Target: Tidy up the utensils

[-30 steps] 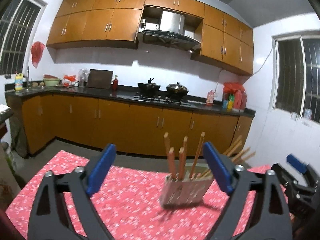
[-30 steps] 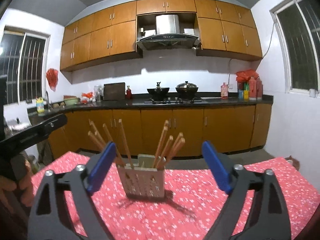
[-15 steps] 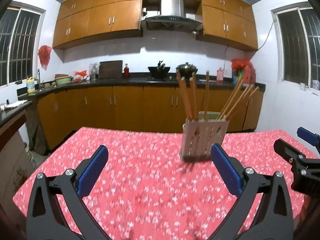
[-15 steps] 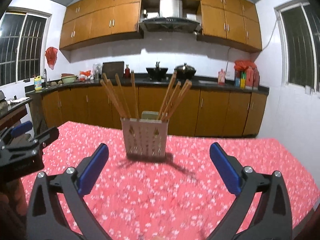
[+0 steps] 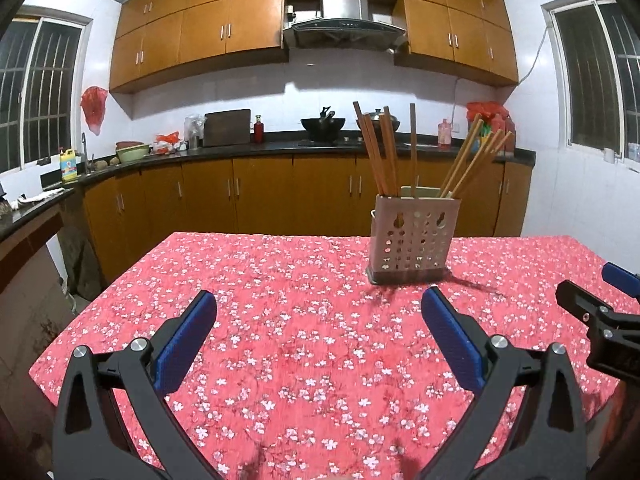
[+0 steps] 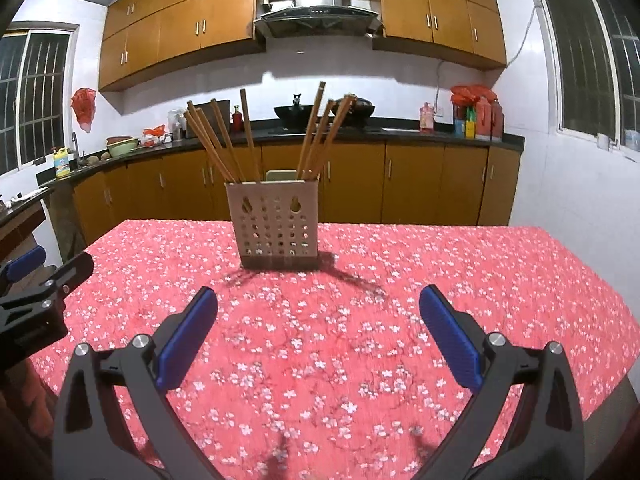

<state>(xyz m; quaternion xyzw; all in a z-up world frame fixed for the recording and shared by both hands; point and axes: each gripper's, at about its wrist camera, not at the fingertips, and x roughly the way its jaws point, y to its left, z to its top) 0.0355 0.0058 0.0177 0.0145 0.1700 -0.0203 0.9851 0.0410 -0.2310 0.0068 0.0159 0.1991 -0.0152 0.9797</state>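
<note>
A white perforated utensil holder [image 5: 412, 236] stands upright on the red flowered tablecloth [image 5: 304, 320]; it also shows in the right wrist view [image 6: 276, 224]. Several wooden chopsticks [image 5: 384, 148] stand in it in two leaning bunches, also seen in the right wrist view [image 6: 224, 140]. My left gripper [image 5: 318, 336] is open and empty, above the cloth, short of the holder and to its left. My right gripper [image 6: 318, 332] is open and empty, short of the holder and to its right. Each gripper shows at the edge of the other's view.
The table's [image 6: 580, 280] far edge lies just behind the holder, its side edges left and right. Beyond are brown kitchen cabinets [image 5: 264, 196], a dark counter with pots [image 5: 322, 124] and bottles [image 6: 476, 114], and barred windows on both sides.
Both grippers have pulled back and tilted down from the holder. The holder now sits farther off and higher in both views, with more tablecloth in front. Both stayed open.
</note>
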